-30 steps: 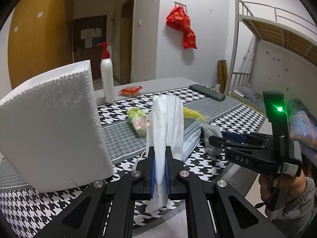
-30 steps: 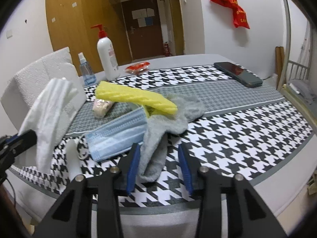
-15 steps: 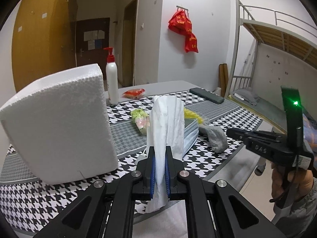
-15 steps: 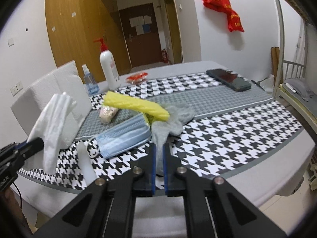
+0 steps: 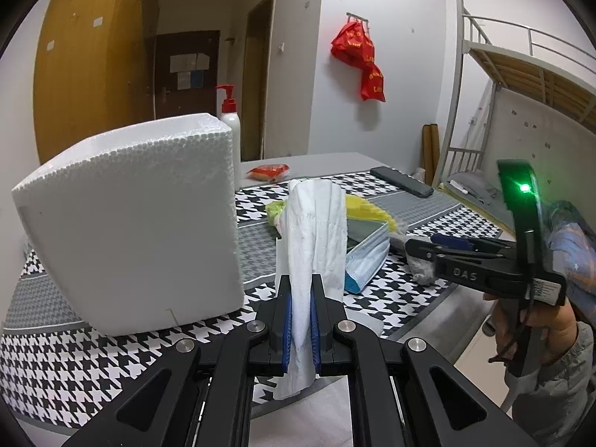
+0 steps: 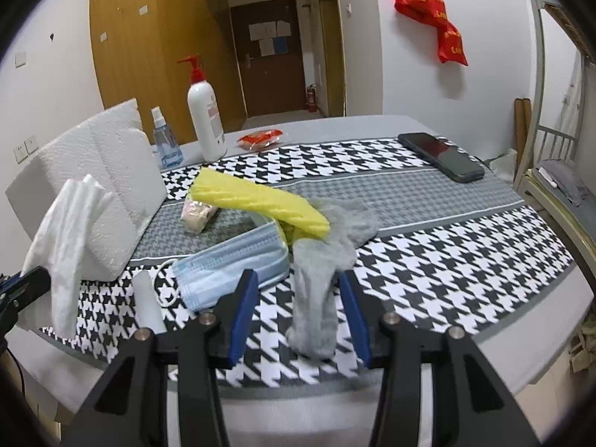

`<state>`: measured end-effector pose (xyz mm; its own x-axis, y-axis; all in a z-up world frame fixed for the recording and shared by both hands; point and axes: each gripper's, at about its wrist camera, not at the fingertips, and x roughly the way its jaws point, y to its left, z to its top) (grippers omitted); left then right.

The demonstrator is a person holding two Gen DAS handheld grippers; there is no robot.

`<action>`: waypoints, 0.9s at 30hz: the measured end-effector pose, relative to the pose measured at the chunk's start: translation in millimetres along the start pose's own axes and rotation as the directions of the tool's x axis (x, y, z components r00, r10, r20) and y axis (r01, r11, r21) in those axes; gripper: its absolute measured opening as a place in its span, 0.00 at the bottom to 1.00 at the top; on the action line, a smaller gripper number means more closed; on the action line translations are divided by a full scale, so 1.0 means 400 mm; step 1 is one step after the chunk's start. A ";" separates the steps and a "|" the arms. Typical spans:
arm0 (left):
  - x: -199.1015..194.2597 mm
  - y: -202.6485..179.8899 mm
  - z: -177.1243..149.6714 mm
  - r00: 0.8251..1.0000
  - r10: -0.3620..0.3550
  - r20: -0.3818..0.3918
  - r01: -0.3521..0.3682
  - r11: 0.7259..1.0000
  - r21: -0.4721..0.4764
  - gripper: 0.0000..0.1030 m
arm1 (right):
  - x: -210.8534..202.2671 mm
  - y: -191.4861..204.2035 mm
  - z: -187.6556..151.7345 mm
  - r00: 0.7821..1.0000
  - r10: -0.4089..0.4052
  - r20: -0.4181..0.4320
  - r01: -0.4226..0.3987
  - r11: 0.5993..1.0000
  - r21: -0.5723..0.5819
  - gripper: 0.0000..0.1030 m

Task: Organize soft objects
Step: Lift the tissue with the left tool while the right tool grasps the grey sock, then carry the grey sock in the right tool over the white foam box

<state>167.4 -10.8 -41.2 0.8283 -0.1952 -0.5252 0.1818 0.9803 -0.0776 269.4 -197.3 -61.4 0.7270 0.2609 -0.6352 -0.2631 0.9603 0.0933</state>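
Observation:
My left gripper [image 5: 301, 290] is shut on a crumpled white tissue [image 5: 316, 231] that stands up out of its jaws, just in front of a white foam box [image 5: 141, 223]. In the right wrist view the tissue [image 6: 67, 238] hangs at the far left. My right gripper [image 6: 297, 275] hovers low over the table's front edge, its jaws opening, with a limp grey sock [image 6: 316, 290] lying between the blue pads and touching neither. A light blue face mask [image 6: 231, 264] lies just left of the sock, and a yellow sponge [image 6: 260, 201] rests behind them.
On the houndstooth cloth [image 6: 447, 260] stand a pump bottle [image 6: 205, 123], a small spray bottle [image 6: 165, 145], a red packet [image 6: 260, 138], a black phone [image 6: 443, 156], a snack bag [image 6: 197, 212] and a small white tube [image 6: 147, 301]. A bunk bed [image 5: 521, 85] stands to the right.
My right gripper straddled the grey sock, closed on it half a second ago, and now its jaws stand apart again with the sock on the table. The left gripper still holds the tissue.

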 end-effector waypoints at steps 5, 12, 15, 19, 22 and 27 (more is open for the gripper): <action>0.020 -0.003 0.000 1.000 -0.004 -0.012 0.004 1.000 0.004 0.08 | 0.045 -0.003 0.007 0.999 -0.036 -0.029 0.035 0.999 -0.020 0.49; 0.047 0.000 -0.001 1.000 -0.014 -0.023 0.014 1.000 0.003 0.08 | 0.088 -0.019 0.008 0.996 -0.051 -0.073 0.050 0.999 -0.018 0.34; 0.052 -0.002 0.000 0.999 -0.020 -0.027 0.020 1.000 0.008 0.08 | 0.093 -0.032 0.003 0.996 -0.040 -0.078 0.041 0.999 0.003 0.11; 0.044 0.003 0.005 0.999 -0.020 -0.027 0.021 1.000 0.013 0.08 | 0.070 -0.062 0.010 0.998 -0.005 -0.062 0.008 0.998 0.056 0.09; 0.024 0.008 0.012 1.000 -0.016 -0.009 0.016 1.000 0.008 0.08 | 0.010 -0.080 0.027 1.000 0.001 -0.004 -0.001 0.996 0.090 0.09; -0.017 0.005 0.021 1.000 -0.004 0.018 0.004 1.000 0.011 0.08 | -0.099 -0.081 0.053 0.996 0.008 0.090 -0.017 0.994 0.106 0.09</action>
<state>166.6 -7.8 -30.4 0.8370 -0.1997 -0.5095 0.1908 0.9791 -0.0703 262.7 -236.5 -23.1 0.7789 0.2760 -0.5632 -0.2065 0.9608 0.1853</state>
